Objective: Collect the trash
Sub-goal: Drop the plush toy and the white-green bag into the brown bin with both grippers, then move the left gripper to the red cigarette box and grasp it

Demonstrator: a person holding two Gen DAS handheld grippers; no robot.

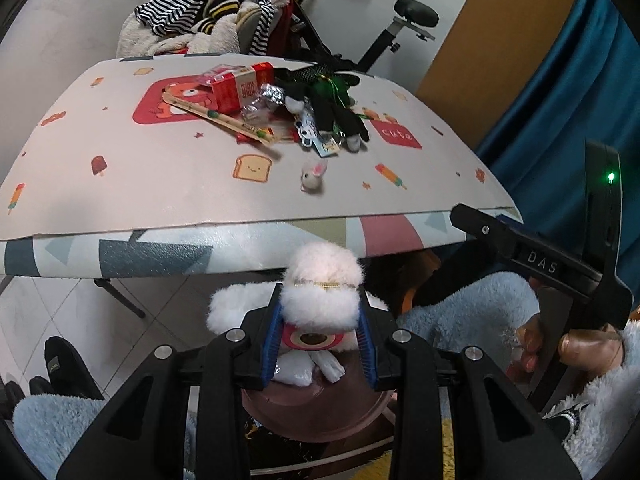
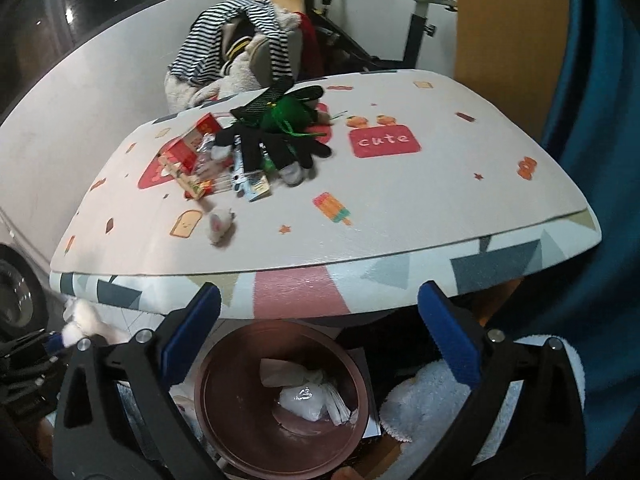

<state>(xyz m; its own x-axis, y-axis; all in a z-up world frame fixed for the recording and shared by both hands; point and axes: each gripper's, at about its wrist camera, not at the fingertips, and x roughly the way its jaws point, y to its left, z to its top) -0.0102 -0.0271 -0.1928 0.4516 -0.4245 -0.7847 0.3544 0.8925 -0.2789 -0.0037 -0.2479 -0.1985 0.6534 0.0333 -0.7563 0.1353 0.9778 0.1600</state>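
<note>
My left gripper (image 1: 320, 344) is shut on a white fluffy plush item (image 1: 320, 292) and holds it over the brown bin (image 1: 320, 416) below the table's front edge. In the right wrist view the bin (image 2: 224, 412) holds white crumpled wrappers (image 2: 308, 398). My right gripper (image 2: 320, 344) is open and empty above the bin. A pile of trash lies on the table: a red carton (image 1: 240, 88), foil (image 1: 268, 98), black gloves (image 1: 340, 116), a green tuft (image 2: 288, 114) and a small white plush (image 1: 314, 176).
The table (image 1: 160, 184) has a printed cover with a "cute" patch (image 1: 396, 134). A chair heaped with striped clothes (image 1: 208, 4) and an exercise bike (image 1: 400, 28) stand behind it. A blue curtain (image 1: 580, 80) hangs at the right.
</note>
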